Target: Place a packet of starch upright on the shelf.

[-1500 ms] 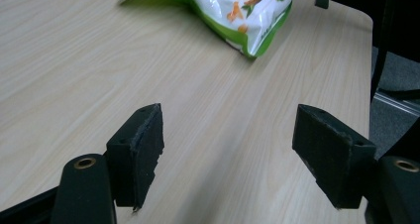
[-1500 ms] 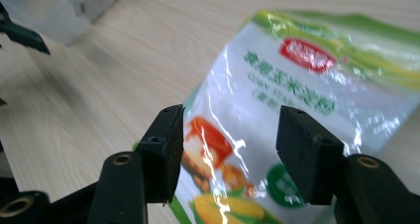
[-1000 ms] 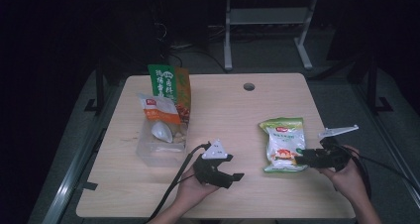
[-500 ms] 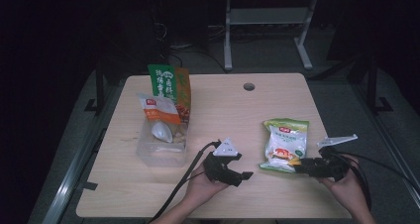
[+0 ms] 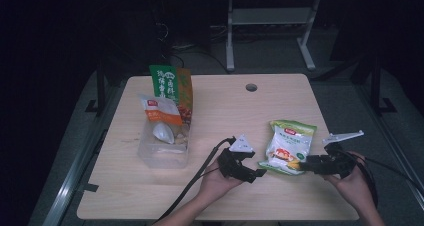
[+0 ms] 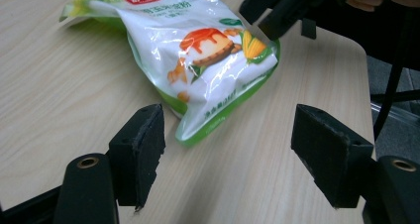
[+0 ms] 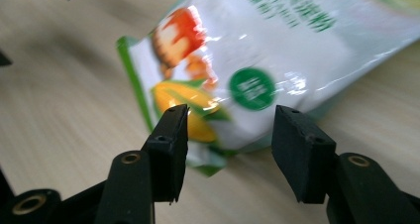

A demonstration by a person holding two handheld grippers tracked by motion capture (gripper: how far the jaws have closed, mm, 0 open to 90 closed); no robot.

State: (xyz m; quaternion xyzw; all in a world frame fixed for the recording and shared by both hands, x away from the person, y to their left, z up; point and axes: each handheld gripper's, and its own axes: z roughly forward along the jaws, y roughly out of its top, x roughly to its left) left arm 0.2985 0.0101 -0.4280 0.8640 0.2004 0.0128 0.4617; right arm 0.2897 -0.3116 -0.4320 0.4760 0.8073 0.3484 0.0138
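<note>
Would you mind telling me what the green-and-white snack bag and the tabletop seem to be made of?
Snack bag: likely thin glossy plastic film, since it shows bright glare and soft creases. Tabletop: pale wood-grain surface, matte; probably laminate, though solid wood cannot be ruled out.

A green-and-white snack bag lies flat on a light wooden table, flanked by two hand-held grippers: the left gripper just beside its near left corner, the right gripper at its near right corner. Well apart to the left, a clear plastic bin holds upright packets
</note>
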